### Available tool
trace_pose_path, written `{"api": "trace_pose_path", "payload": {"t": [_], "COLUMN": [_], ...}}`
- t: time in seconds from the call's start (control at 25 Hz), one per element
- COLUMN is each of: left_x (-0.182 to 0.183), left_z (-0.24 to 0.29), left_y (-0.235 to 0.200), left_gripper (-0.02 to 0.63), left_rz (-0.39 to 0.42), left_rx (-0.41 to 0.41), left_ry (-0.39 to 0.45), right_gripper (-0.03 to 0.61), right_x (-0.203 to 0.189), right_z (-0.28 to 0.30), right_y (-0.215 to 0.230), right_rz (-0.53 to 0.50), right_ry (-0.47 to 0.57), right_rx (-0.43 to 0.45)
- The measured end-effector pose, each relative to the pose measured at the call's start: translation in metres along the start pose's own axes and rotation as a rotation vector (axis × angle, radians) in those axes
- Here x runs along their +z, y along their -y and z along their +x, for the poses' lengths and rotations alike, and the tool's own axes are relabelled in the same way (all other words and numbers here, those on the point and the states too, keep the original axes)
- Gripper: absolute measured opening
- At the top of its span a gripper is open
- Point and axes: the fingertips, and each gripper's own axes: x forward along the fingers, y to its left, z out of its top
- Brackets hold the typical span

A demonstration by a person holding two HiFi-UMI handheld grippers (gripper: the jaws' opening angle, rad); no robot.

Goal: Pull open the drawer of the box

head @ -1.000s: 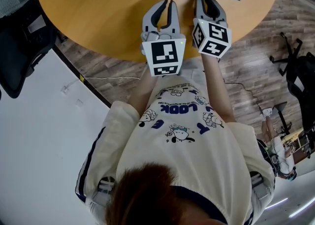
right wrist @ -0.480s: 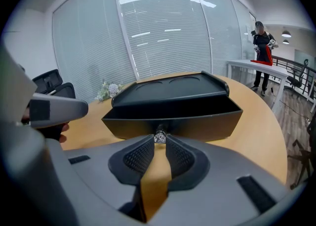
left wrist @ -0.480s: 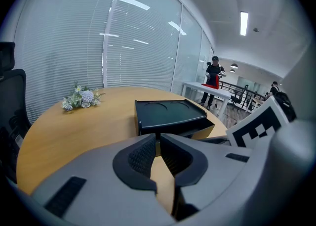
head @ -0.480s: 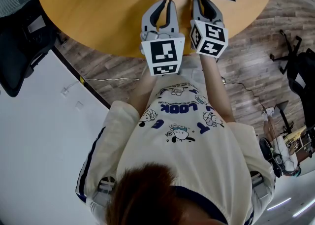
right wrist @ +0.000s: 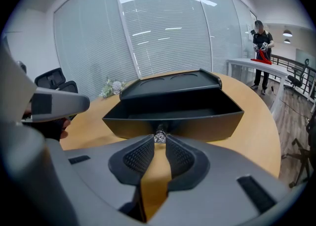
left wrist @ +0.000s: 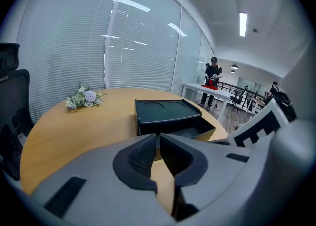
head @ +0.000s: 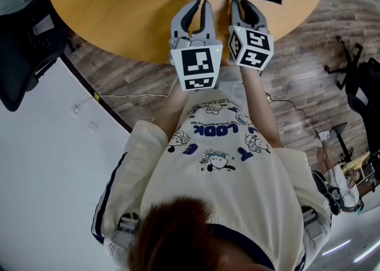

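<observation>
My right gripper (right wrist: 159, 141) has its jaws pinching the knob (right wrist: 159, 135) dead ahead. The drawer (right wrist: 207, 121) sits partly out of the box (right wrist: 168, 84), and the pull runs straight back toward me. Left gripper (left wrist: 158, 140) is beside it, jaws pressed together, empty.

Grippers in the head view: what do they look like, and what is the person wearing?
Both are grey. The left gripper and right gripper each end in a two-fingered claw with dark textured pads and carry a white cube of black square markers. The person wears a cream shirt with navy cartoon print and dark-striped sleeves.
</observation>
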Motion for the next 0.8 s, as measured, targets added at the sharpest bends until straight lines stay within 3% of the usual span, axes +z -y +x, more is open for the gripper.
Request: {"api": "trace_pose_path", "payload": {"t": [0.8], "left_x": [-0.012], "left_z": [-0.025], "left_y": [0.014], "left_gripper": [0.04], "left_rz": [-0.004], "left_rx": [-0.007], "left_ry": [0.015], "right_gripper": [0.086], "right_x": [-0.026], "right_z": [-0.027], "right_y": [-0.004], "right_rz": [0.003], "right_ry": [-0.009], "right_rx": [0.0]}}
